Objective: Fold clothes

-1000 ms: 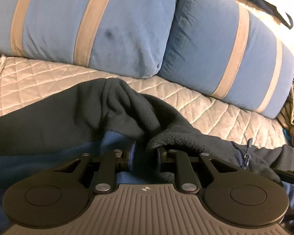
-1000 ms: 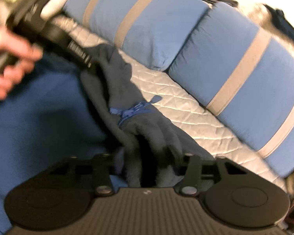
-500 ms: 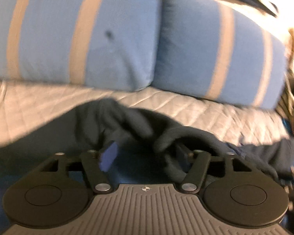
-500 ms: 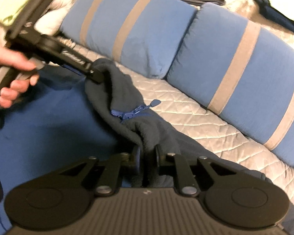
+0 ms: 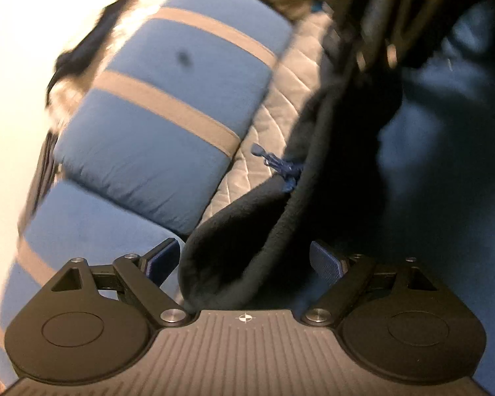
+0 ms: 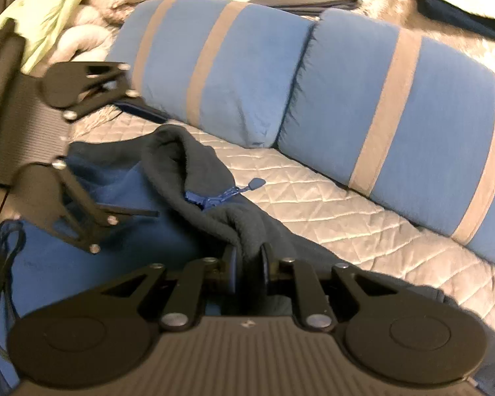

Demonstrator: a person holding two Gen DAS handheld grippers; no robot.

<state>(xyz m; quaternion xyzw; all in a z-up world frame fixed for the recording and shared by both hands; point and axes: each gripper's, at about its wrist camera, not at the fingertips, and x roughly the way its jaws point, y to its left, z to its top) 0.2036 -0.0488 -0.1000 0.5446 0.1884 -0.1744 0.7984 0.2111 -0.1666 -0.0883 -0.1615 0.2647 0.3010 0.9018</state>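
The dark navy fleece jacket (image 6: 194,178) with a blue zipper (image 6: 227,194) lies on the quilted grey bedspread (image 6: 313,198) before two blue striped pillows (image 6: 396,115). The right tongs (image 6: 249,259) pinch its edge. The left tongs (image 5: 244,257) have just been opening; a fleece fold sits loose between their spread jaws.

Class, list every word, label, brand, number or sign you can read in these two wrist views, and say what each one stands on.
No readable words, brands or numbers in either view.
Small white crosshair sign, no lettering: on the ribbed grey body of the left gripper.
Small white mark on the ribbed grey body of the right gripper: too blurred to read.
Dark navy fleece jacket and blue striped pillows: no label visible.
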